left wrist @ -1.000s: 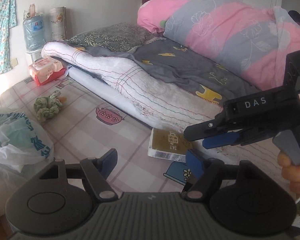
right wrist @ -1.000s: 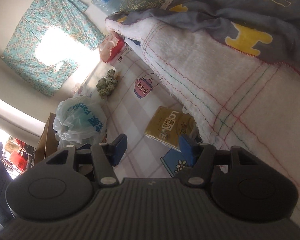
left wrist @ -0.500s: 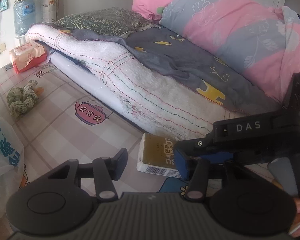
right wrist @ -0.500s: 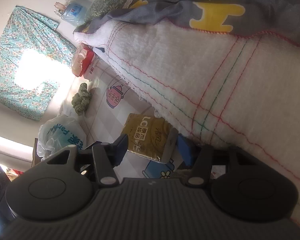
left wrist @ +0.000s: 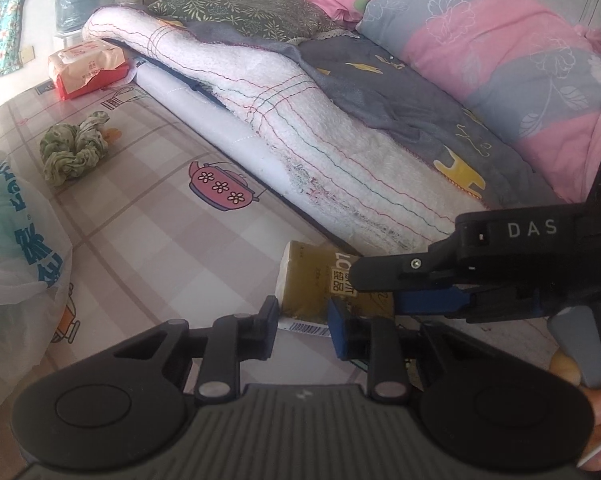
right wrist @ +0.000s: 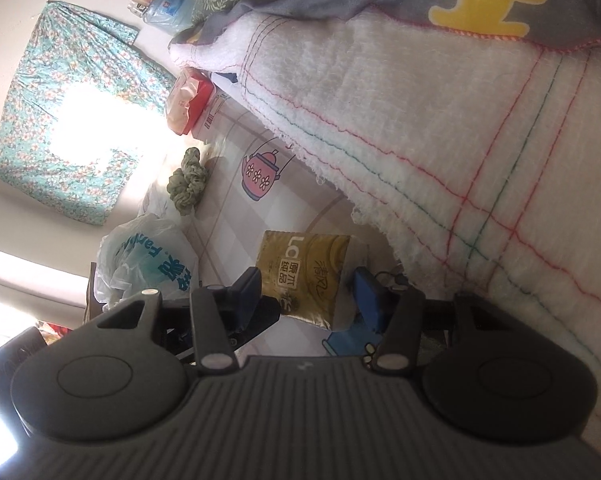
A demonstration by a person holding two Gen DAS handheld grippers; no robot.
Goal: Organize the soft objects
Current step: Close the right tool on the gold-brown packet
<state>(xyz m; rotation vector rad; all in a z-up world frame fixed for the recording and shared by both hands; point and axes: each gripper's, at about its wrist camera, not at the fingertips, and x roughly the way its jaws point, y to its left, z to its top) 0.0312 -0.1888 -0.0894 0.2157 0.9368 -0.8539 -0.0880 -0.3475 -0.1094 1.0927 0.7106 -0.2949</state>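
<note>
The fluffy white blanket (left wrist: 300, 128) with colored stitched lines drapes over the bed edge. At its hem, on the glossy checked floor mat (left wrist: 148, 224), lies the gold plastic-wrapped tissue pack (right wrist: 304, 272), a soft rectangular block; its long axis runs toward 12 o'clock in the left wrist view. The right hand-held gripper (right wrist: 312, 296) straddles it, jaws wide, no contact confirmed. The left hand-held gripper (left wrist: 302, 320) is open, empty, at the pack's near end.

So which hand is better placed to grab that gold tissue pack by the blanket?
Right, probably. The right gripper already has the tissue pack between its open fingers, one on each side. The left gripper is open too, but sits just short of the pack, at its barcode end.
</note>
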